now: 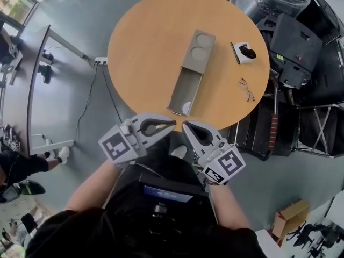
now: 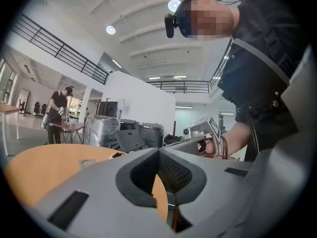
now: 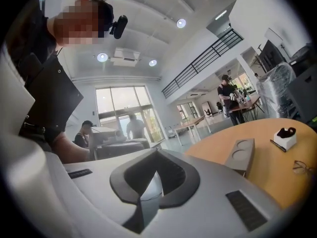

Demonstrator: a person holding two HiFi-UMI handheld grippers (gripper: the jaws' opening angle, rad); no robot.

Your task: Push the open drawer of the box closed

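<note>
A long grey box (image 1: 199, 50) with two round recesses on its lid lies on the round wooden table (image 1: 145, 42). Its drawer (image 1: 186, 90) is pulled out toward the table's near edge, with a small white round thing at its near end. Both grippers hang just off that edge, below the drawer's front and apart from it. My left gripper (image 1: 172, 124) is shut and empty, tip pointing right. My right gripper (image 1: 184, 126) is shut and empty, tip pointing left, close to the other. The right gripper view shows the box (image 3: 241, 155) from the side.
A small white tray with a black object (image 1: 245, 52) and a pair of glasses (image 1: 246, 89) lie on the table's right side. Black cases and stands (image 1: 293, 47) crowd the floor to the right. A power strip (image 1: 100, 61) with cables lies left of the table.
</note>
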